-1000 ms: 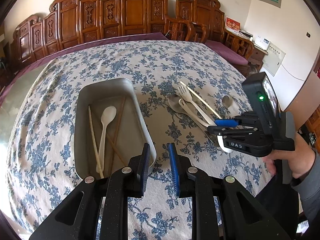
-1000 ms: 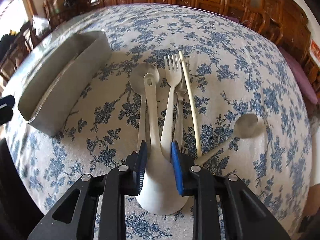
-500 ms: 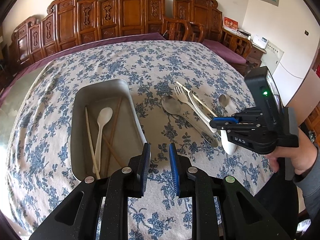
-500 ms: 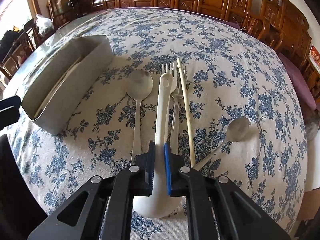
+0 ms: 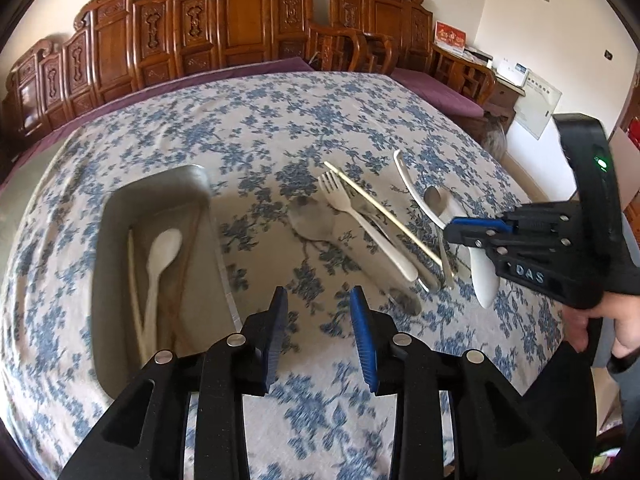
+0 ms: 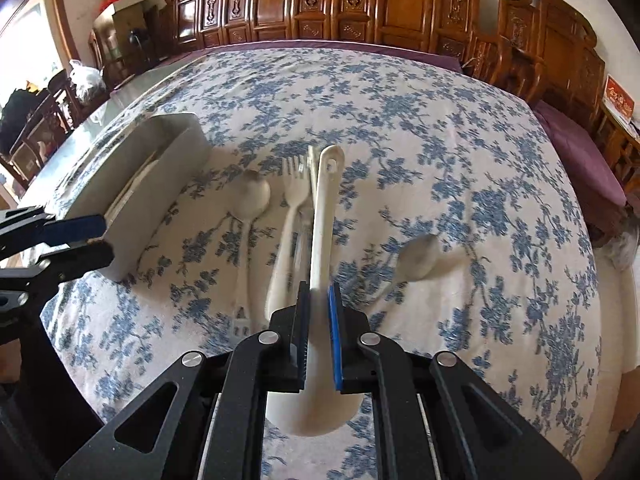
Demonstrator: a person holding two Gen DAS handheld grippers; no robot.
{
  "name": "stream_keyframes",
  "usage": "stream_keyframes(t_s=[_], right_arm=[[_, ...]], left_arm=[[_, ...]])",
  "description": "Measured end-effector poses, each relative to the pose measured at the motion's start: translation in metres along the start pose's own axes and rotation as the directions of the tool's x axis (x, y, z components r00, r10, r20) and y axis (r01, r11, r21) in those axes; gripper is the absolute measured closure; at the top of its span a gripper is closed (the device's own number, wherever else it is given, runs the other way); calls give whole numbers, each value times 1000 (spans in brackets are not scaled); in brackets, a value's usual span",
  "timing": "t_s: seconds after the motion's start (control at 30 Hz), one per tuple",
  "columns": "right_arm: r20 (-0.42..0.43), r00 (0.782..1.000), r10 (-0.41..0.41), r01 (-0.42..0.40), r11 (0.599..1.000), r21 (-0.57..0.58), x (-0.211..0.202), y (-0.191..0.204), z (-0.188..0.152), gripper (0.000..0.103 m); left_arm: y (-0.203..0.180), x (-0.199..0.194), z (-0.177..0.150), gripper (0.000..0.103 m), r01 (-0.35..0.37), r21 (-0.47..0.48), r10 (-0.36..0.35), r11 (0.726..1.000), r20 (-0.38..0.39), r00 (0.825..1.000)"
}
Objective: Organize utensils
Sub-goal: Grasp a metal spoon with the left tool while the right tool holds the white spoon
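Observation:
My right gripper [image 6: 318,304] is shut on a large white plastic spoon [image 6: 322,232] and holds it lifted above the table; the gripper [image 5: 460,228] and the spoon [image 5: 482,276] also show in the left wrist view. My left gripper [image 5: 318,316] is open and empty, just right of the grey metal tray [image 5: 200,188], which holds a white spoon [image 5: 160,252] and chopsticks. On the cloth lie a metal spoon [image 6: 250,200], a white fork [image 6: 290,216], a chopstick [image 5: 384,216] and another metal spoon [image 6: 416,258].
The round table has a blue-flowered cloth [image 6: 400,92]. Carved wooden chairs [image 5: 240,28] stand behind it. The tray [image 6: 168,176] sits left of the loose utensils. A hand [image 5: 616,324] holds the right gripper at the table's right edge.
My right gripper closed on the white spoon and raised it off the cloth. My left gripper opened wider and shifted a little to the right.

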State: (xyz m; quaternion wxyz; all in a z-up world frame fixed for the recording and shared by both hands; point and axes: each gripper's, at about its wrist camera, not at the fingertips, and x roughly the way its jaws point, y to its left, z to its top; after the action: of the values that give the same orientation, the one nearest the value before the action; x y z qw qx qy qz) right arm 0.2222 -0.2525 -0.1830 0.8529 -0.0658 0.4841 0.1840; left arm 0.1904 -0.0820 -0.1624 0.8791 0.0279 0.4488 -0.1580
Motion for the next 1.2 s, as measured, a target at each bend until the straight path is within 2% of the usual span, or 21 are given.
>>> stream_keyframes(t_s=[0.2,0.6,0.9,1.0,1.07,1.13,1.2], right_arm=[[-5,1000,-8,8,1000,18,2,-16,-9,92],[1,1000,-5,5,999,43,2,-31,-18,92],[27,1000,-13,11,999,53,-3,-31,-19,92],[27,1000,-16,15,999,40,-3,-29,-19,92],[26,1000,-16,16,999,36,-3,-28,-20,92],[24,1000,-16,16,999,32,-3,-28,-20,92],[26,1000,-15,14,999,32,-4,-27,-20,92]], left_arm=[[-12,32,16,73,10,-10,-10,1000,-31,999],[-30,90,36,72,-15,-9,14,1000,-101,995],[-30,111,36,72,-26,-36,21,999,-146,989],[-30,108,32,72,-31,-24,27,999,-138,990],[-30,107,29,76,-39,-12,37,999,-138,990],[-29,104,26,86,-38,-6,37,999,-140,989],[-25,102,24,89,-29,-21,26,999,-144,989]])
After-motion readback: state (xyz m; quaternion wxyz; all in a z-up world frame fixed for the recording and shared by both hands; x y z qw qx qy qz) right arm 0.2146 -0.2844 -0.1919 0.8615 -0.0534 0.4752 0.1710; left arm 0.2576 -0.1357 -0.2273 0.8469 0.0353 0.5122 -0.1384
